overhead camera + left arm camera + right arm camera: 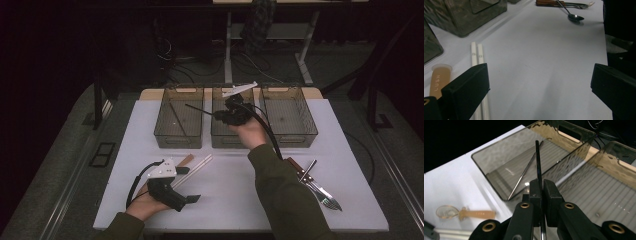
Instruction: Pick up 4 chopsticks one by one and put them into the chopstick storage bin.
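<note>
**Sorting of cutlery into bins, partly done**

Right gripper (540, 192) is clenched on a black chopstick (537, 160), carried above the left bin (179, 141) at centre of the high view, where one black chopstick (522, 177) already lies. Left gripper (192, 199) rests released at lower left. White chopsticks (477, 56), wooden spoon (439, 80), metal spoon (574, 17) and forks (327, 197) wait on the table (225, 185).

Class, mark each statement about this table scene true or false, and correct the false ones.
1. The right gripper clamps a thin black stick. True.
2. The left gripper has its jaws shut. False: they stand wide apart with nothing between them.
3. Three clear smoky plastic bins stand in a row. True.
4. The two white chopsticks lie inside a bin. False: they lie on the white table.
</note>
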Tool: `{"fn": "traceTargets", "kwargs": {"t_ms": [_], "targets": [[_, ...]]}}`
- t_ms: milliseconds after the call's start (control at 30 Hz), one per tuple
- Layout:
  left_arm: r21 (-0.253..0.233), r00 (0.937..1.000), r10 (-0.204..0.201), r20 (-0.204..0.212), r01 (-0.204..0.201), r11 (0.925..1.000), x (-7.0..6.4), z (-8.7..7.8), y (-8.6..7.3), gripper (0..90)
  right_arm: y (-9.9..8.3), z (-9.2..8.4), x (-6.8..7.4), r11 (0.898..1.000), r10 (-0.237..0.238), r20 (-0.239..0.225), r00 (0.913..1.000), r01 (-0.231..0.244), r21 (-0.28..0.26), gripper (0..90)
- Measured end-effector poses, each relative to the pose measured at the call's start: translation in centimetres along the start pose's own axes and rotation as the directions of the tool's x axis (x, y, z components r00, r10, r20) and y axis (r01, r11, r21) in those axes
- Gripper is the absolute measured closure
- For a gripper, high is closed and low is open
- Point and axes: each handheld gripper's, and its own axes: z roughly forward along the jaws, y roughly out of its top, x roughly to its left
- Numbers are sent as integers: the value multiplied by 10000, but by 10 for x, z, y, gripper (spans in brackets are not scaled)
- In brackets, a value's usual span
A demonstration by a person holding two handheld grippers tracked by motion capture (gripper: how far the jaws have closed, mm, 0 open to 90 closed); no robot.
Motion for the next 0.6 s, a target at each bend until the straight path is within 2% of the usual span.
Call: {"fn": "traceTargets", "kwargs": {"t_ms": [367, 600], "targets": [[-41, 10000, 44, 23, -44, 10000, 0, -1, 1, 6, 25, 29, 2, 9999, 25, 265, 9996, -29, 155, 852], [-64, 10000, 71, 26, -70, 10000, 0, -1, 1, 6, 35, 52, 2, 9990, 328, 447, 9985, -341, 286, 852]]}}
